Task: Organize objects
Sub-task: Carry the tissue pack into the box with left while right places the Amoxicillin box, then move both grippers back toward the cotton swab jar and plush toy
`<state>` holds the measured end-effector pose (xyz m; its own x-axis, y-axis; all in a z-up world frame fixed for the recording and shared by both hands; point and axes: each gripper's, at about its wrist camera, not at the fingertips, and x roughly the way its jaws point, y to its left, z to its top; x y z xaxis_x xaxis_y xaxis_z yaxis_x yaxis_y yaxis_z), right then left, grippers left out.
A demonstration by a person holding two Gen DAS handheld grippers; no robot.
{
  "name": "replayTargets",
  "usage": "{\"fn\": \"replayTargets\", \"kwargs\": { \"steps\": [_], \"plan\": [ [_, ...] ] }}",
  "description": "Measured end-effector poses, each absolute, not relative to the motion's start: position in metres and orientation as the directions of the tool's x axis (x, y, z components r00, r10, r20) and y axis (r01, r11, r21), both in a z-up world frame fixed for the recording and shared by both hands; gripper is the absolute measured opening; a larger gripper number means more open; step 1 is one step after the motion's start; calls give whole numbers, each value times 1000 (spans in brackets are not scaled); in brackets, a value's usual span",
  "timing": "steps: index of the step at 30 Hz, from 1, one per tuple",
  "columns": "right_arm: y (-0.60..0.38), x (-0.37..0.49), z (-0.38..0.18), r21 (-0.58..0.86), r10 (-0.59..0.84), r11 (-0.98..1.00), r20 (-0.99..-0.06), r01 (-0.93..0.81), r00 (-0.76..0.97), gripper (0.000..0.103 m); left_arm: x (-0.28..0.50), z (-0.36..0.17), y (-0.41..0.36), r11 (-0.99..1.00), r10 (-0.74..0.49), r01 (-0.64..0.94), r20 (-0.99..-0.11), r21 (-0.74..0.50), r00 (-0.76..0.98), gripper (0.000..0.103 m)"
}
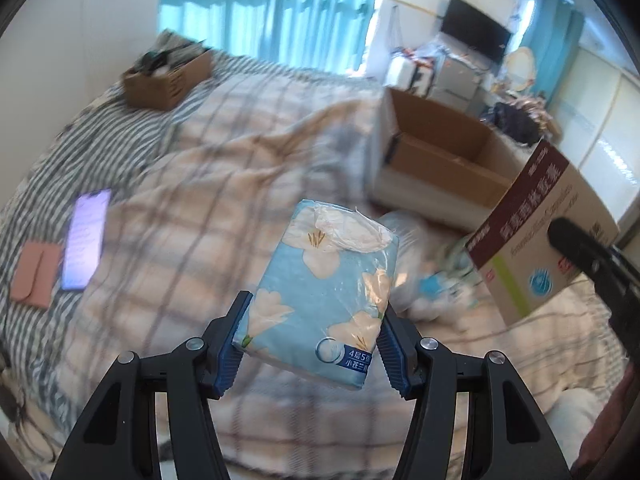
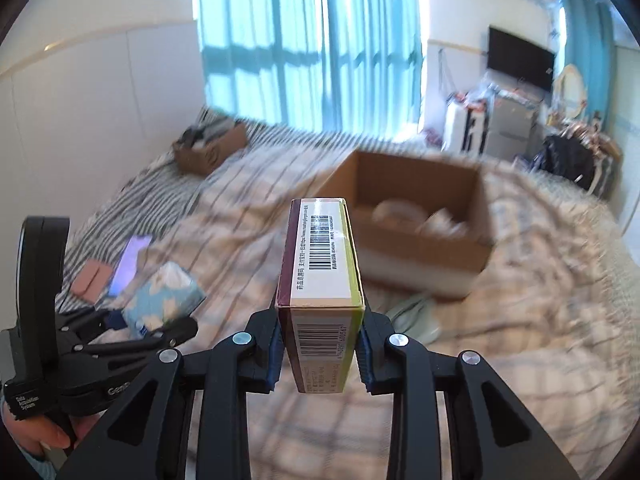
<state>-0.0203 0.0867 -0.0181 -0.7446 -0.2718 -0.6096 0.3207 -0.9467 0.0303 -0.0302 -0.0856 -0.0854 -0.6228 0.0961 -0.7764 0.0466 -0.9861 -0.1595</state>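
Observation:
My left gripper is shut on a blue flowered tissue pack and holds it above the checked bedspread. The pack also shows in the right wrist view, held in the left gripper. My right gripper is shut on a medicine box with a maroon side and barcodes; it also shows at the right of the left wrist view. An open cardboard box stands on the bed ahead of both grippers, with pale items inside.
A smaller cardboard box full of items sits at the bed's far left. A phone and a pink wallet lie on the striped sheet. A plastic bag lies by the big box. Furniture and a TV stand beyond the bed.

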Motion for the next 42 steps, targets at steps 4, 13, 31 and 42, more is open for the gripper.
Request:
{"fn": "replayTargets", "kwargs": {
  "steps": [4,13,31,42],
  "plan": [
    [117,-48,16,23,-235,-963,-555,267,-798,29,-64,-57,-64,-983,149,-13,-741,-186,-655,60],
    [158,-138,52,31,-201,-976,-500,214,-843,29,-173,-13,-14,-981,190,-102,-688,-167,-700,60],
    [206,-213,7,88,-196,-980,-557,177,-807,57,-241,-51,31,-979,205,-157,-728,-134,-654,82],
    [216,-110,86,52,-185,-982,-494,183,-850,69,-138,29,9,-986,163,-143,-638,-83,-752,101]
  ]
}}
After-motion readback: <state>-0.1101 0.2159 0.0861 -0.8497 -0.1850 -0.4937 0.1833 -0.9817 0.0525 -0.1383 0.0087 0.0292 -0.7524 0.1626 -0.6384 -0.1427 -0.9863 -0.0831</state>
